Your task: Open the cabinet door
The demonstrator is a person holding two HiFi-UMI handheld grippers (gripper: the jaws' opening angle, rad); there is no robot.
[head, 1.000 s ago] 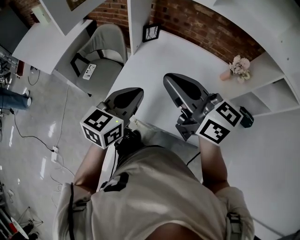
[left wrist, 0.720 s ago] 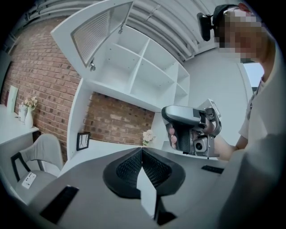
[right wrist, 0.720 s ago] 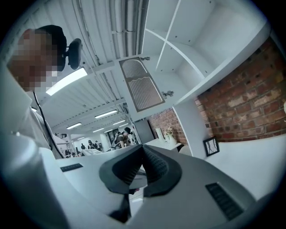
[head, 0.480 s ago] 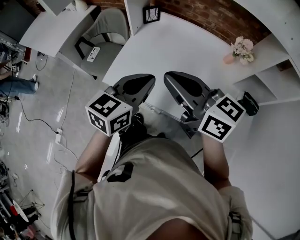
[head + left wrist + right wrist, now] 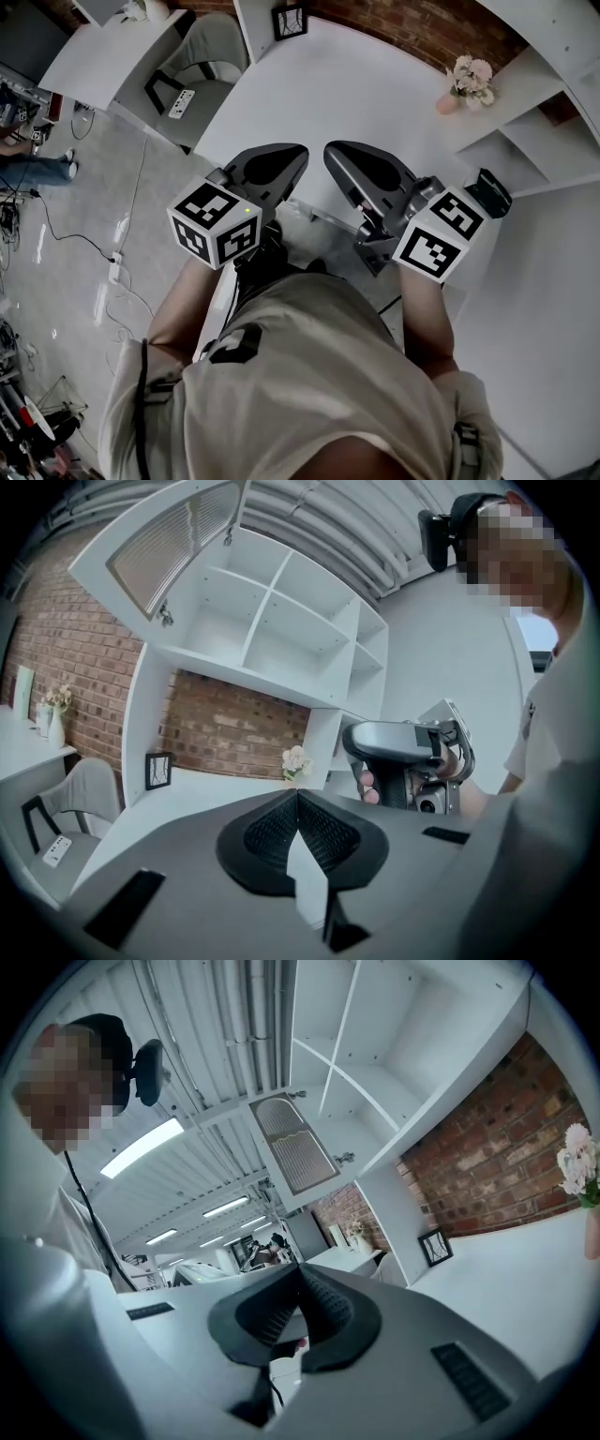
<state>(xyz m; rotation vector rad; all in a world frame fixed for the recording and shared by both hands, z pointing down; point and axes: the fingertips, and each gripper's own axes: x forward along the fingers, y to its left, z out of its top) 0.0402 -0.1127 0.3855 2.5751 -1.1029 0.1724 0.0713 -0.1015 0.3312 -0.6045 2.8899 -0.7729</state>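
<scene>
The cabinet door (image 5: 173, 538) is a white louvred flap. It stands swung up above the open white shelf compartments (image 5: 272, 621). The right gripper view shows the same door (image 5: 295, 1152) raised against the ceiling. My left gripper (image 5: 292, 156) and right gripper (image 5: 336, 154) are held side by side close to the person's chest, over the near edge of the white desk (image 5: 375, 94). Both point away from the body, far from the door. The left gripper (image 5: 297, 797) has its pads together with nothing between them. So does the right gripper (image 5: 300, 1274).
A pink vase of flowers (image 5: 466, 80) and a small picture frame (image 5: 288, 21) stand at the back of the desk against a brick wall. Low shelves (image 5: 534, 141) are on the right. A grey chair (image 5: 202, 66) and floor cables (image 5: 112, 272) are on the left.
The left gripper has moved right, closer to the right one. The desk, vase and frame have shifted up and left in the head view. Both grippers stay shut.
</scene>
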